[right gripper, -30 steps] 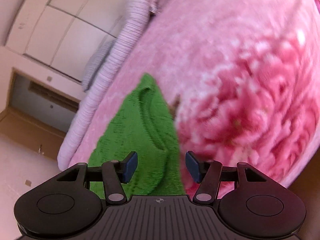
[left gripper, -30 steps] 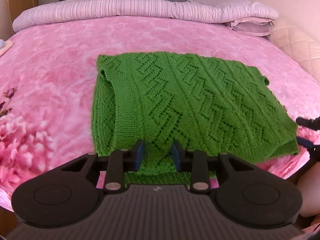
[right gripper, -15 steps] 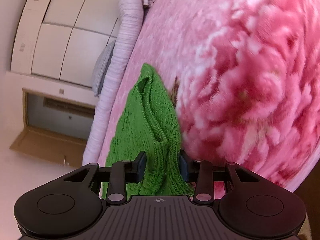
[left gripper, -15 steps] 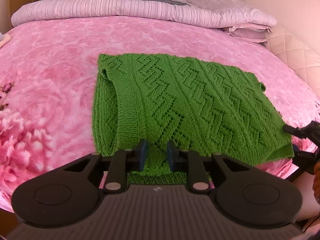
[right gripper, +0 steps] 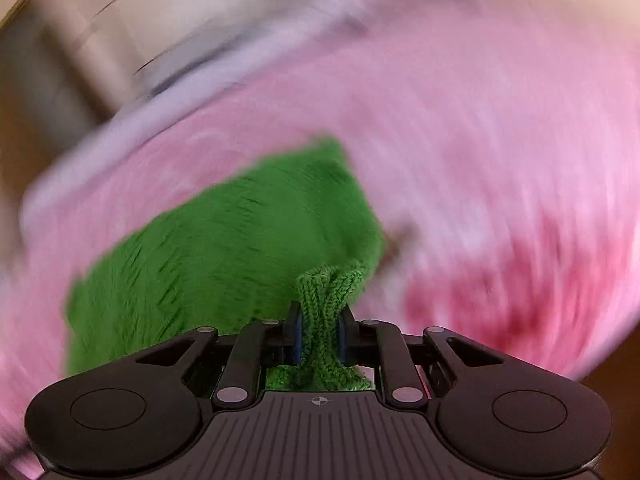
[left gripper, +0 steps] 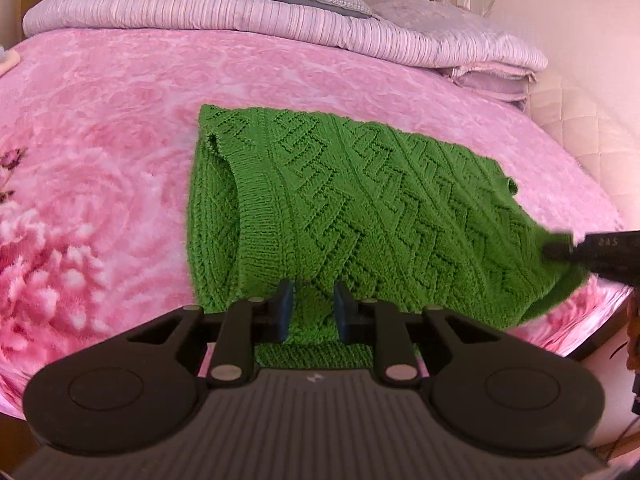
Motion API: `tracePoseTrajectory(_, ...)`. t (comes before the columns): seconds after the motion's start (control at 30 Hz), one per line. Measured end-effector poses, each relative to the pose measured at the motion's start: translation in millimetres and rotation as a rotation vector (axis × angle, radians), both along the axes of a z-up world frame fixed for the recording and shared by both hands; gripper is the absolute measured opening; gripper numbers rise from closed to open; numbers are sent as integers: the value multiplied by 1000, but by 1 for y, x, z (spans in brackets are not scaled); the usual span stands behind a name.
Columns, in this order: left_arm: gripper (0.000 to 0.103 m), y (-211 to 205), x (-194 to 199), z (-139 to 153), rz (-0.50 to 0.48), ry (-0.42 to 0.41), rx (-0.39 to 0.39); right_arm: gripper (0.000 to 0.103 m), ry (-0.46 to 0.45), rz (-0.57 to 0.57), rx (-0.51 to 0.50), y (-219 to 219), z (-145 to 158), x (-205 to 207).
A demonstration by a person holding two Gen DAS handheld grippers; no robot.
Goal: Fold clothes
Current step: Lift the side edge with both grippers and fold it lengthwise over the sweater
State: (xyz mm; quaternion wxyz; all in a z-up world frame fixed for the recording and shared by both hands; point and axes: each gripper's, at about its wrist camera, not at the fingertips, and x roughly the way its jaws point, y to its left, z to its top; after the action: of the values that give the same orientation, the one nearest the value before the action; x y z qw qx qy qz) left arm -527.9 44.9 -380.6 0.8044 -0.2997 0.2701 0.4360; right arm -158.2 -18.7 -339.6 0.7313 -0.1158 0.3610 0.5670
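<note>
Right tool [right gripper: 319,336] now closing on bunched green sweater [left gripper: 360,208] corner, left tool [left gripper: 309,312] narrowed onto near hem.

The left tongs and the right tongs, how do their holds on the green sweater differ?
The right tongs are closing, pads pressing a bunched rope of the green sweater; the left tongs stand wider, with knit between the pads but contact unclear. The right tongs lift their corner off the pink blanket; the knit at the left tongs lies low. Both work the sweater's near edge.
</note>
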Motion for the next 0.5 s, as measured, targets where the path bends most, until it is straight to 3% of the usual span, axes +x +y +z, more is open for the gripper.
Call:
tracePoseTrajectory(0.07,17,0,-7,1,13,-28,-12,15,-233,144,69,5,23,-47)
tracePoseTrajectory(0.13,17,0,-14,2,27,-54,-24,15,-361,297,135,3,34,-90)
tracePoseTrajectory(0.2,17,1,-21,3,42,-73,-33,15,-425,463,168,4,30,-127)
tracePoseTrajectory(0.33,16,1,-35,1,66,-117,-72,20,-405,688,95,22,-4,-171)
tracePoseTrajectory(0.43,15,-1,-44,-1,82,-137,-100,32,-343,766,42,30,-25,-181)
tracePoseTrajectory(0.5,15,-1,-47,-1,85,-137,-106,38,-290,777,63,27,-16,-180)
